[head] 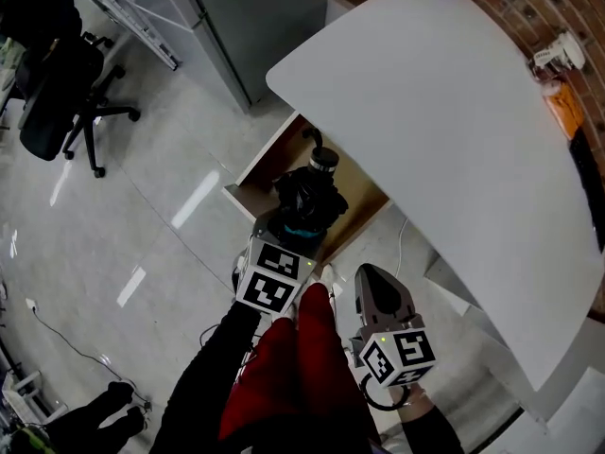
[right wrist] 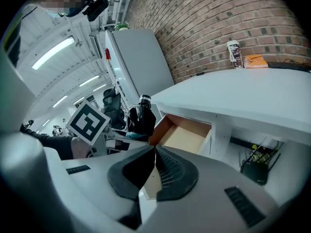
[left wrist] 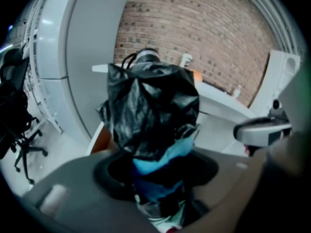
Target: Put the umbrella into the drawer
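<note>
The left gripper has its jaws clamped on the folded umbrella, apparently just above the open drawer under the worktop and not yet released inside, while the right gripper has its jaws together, empty.

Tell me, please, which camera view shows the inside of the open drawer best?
The right gripper view: the drawer faces it, its wooden inside in plain sight. The head view shows it partly covered by the umbrella and the table; the left gripper view shows only a sliver.
</note>
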`<state>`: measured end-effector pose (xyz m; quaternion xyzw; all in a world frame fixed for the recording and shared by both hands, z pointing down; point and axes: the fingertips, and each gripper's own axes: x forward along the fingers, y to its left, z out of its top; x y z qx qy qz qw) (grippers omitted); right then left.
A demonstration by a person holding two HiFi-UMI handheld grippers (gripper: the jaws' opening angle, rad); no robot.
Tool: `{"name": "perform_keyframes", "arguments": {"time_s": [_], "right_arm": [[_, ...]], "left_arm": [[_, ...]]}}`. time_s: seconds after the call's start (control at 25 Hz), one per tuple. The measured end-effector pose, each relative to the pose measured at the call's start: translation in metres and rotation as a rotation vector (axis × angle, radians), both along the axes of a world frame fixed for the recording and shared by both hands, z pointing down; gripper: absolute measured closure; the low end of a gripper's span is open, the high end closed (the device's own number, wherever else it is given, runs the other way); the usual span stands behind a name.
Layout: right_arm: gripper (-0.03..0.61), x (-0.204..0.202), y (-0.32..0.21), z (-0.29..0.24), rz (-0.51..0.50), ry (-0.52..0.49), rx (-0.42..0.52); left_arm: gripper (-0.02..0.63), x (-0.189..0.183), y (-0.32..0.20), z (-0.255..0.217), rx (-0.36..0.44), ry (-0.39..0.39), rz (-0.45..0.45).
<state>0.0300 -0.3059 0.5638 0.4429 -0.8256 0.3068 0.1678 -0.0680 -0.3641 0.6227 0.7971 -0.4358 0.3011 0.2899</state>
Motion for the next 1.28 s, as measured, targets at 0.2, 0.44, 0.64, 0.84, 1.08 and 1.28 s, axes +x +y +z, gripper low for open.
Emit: {"name": "perform_keyframes", "arguments": {"time_s": [0.2,0.44,0.64,0.84,1.08,1.28], "right_arm": [[0.568,0.001,-0.002,0.007,-0.004,0.006,-0.014],[0.568,0.007,-0.006,0.019,-0.001,0.027,-0.033],[0.568,0.008,-0.01,0.03,0.008,0.04,-0.058],[0.568,0.0,-0.014,0.035,-0.006,0.048,-0.063],[0.568,-0.004,-0.017,0.042,-0.015,0.055,-0.075],[0.568,-0.006,-0.018,0.049,-0.018,0.062,-0.095]], "left_arm": [[0.356,0.002,-0.009,0.012,-0.019,0.004,0.002],[0.356,0.002,-0.013,0.022,-0.073,0.006,-0.02],[0.356,0.002,-0.019,0.031,-0.114,0.031,-0.048],[0.356,0.011,-0.028,0.043,-0.114,0.002,-0.017],[0.356,0.022,-0.034,0.058,-0.142,-0.01,0.004],[0.357,0.03,-0.039,0.07,-0.162,-0.017,0.031]]}}
